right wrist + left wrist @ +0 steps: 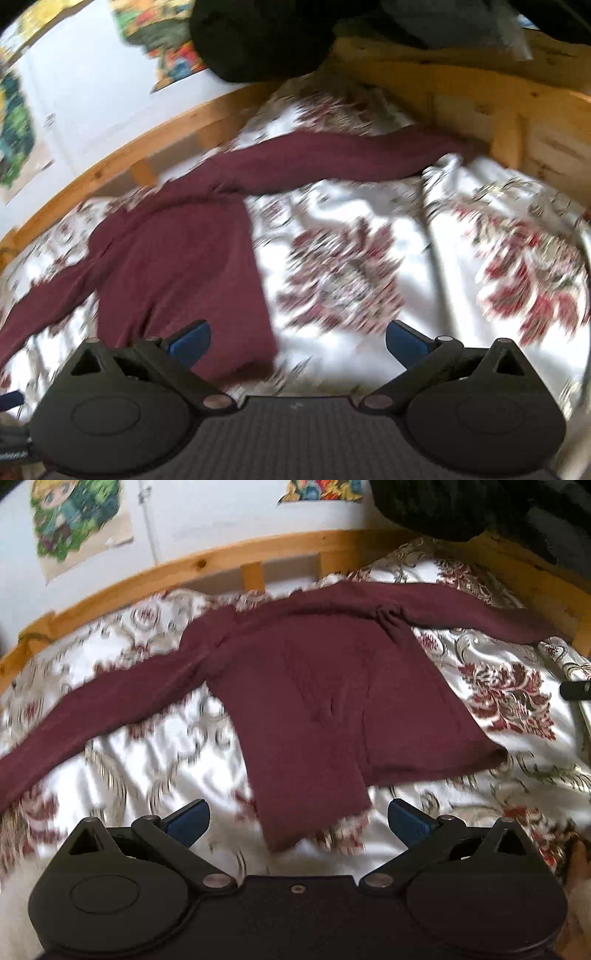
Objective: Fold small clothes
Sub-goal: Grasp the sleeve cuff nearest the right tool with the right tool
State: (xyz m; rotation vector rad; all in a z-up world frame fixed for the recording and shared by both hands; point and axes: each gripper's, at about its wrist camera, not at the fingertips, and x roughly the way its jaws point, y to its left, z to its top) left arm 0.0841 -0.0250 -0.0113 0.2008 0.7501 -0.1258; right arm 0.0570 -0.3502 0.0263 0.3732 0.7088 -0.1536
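- The maroon long-sleeved top lies spread on the floral bedspread, sleeves flung wide toward both sides, neck end toward the wooden bed rail.
- The left gripper sits just short of the hem, blue pads spread wide apart, nothing between them.
- Over on the other side, the right gripper is just as wide and empty, looking over the hem's right-hand corner and out across bare bedspread.
- Both views are smeared with motion blur, so fine weave and seams can't be read.
- Handling call: this looks like a light, soft knit, limp, and likely to sag and drape as soon as it's lifted.
- The sheet underneath looks satiny, so the top may slide rather than stay put when dragged.
- One lower hem corner is flared out to the side; the near hem edge hangs closest to the left gripper.
- Best holds, as I judge it: pinch a sleeve near its cuff to swing it across the body, or take the two hem corners together.
- A bunched wrinkle at the right armpit may want smoothing first.
- A dark fuzzy bundle sits up by the head of the bed, well apart from the top.
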